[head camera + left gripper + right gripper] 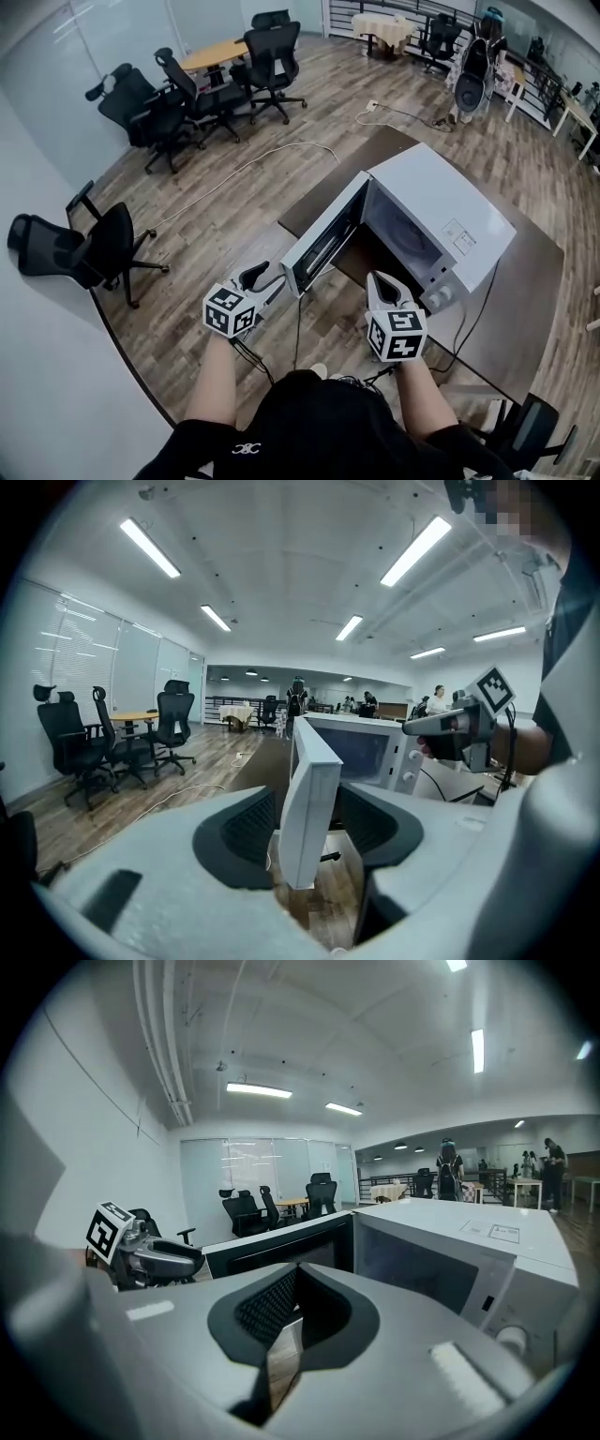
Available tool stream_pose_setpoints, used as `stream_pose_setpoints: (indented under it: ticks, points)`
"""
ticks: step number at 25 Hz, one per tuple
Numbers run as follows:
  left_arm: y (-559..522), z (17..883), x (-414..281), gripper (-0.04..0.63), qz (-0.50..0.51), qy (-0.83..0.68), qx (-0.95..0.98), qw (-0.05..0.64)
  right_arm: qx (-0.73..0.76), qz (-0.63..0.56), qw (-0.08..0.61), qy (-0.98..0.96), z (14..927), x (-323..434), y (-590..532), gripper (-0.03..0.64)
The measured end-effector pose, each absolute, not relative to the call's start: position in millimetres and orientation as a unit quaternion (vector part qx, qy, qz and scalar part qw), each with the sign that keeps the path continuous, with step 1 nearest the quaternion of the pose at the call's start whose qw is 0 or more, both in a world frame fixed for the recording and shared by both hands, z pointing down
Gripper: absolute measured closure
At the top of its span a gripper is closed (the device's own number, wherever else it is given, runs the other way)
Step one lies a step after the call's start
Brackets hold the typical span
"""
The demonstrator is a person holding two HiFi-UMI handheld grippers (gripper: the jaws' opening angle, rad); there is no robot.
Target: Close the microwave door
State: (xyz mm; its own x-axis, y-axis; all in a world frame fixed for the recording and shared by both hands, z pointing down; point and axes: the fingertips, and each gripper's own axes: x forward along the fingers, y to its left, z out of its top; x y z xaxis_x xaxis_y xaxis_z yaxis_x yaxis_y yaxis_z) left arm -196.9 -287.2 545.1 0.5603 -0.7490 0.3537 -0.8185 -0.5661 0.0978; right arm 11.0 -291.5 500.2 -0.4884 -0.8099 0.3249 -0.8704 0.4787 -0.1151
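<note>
Head view: the microwave (441,211) is a white, smooth, box-shaped unit on a dark brown tabletop (525,309). It sits at an angle in the frame, with its long axis running from the hinge side at upper left to the control panel at lower right.

- **Markings:** a rectangular label (459,234) lies on the top panel. Its print is too small to read. Two round knobs (445,295) sit at the panel end of the front.
- **Door:** the door (323,239) is open and swung well out from the front, with the dark cavity exposed beside it. Its long axis is horizontal. Its free edge points toward the person, past the tabletop edge and over the wood-plank floor. The inner face has a dark window in a white frame.
- **Left gripper:** the left gripper (258,277) is at the door's free edge. In the left gripper view its jaws stand apart with the white door edge (307,803) upright between the dark ribbed pads. Contact with the pads cannot be confirmed.
- **Right gripper:** the right gripper (380,281) is in front of the cavity, near the knobs. In the right gripper view its jaws are together with nothing between them.
- **Marker cubes:** each gripper carries a cube with black-and-white square markers.
- **Surroundings:** black mesh office chairs (150,108) and a white cable (253,159) are on the floor well behind.
</note>
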Motion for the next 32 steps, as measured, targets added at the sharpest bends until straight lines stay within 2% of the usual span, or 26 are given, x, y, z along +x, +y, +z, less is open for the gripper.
stream_pose_setpoints:
  ticks: [6,10,19,32]
  points:
    - [-301.6,557.1,-193.0,0.384,0.164,-0.424,0.882,0.127,0.500,0.141,0.117,-0.846,487.9,18.2,-294.8,0.607]
    - [-303.5,554.9,-187.6,0.466,0.159,-0.404,0.893,0.121,0.507,0.139,0.113,-0.843,480.4,22.3,-297.8,0.607]
    - [-293.9,557.2,-163.4,0.459,0.139,-0.349,0.917,0.131,0.513,0.132,0.116,-0.840,477.7,31.0,-298.3,0.607]
    - [-273.4,561.1,-80.8,0.428,0.164,-0.211,0.956,0.123,0.554,0.150,0.114,-0.811,489.6,73.9,-293.0,0.607]
